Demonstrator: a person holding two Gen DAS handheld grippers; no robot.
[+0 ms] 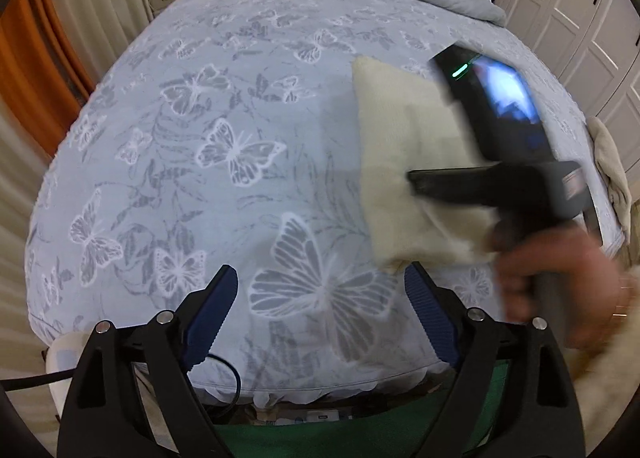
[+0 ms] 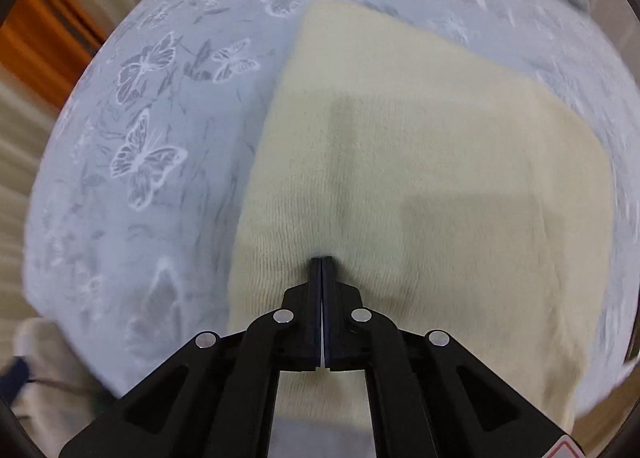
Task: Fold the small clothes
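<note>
Both grippers tilt steeply down: left gripper [image 1: 320, 290] wide, right gripper [image 2: 322, 260] closed.

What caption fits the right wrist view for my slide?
Shut right gripper points down at a folded cream garment on the butterfly bedsheet.

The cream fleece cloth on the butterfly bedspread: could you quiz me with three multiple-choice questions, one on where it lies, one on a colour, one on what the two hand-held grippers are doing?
1. Where does the cream fleece cloth lie?
A. on the butterfly bedspread
B. on the floor
C. on a chair

2. What colour are the left hand-held gripper pads?
A. red
B. blue
C. white

3. How do the right hand-held gripper jaws stand?
A. wide open
B. clamped on a book
C. shut together, tips over the cloth

Answers:
1 A, the cloth lies flat on the printed spread.
2 B, both ribbed pads look blue.
3 C, the two fingers meet with no gap.
</note>
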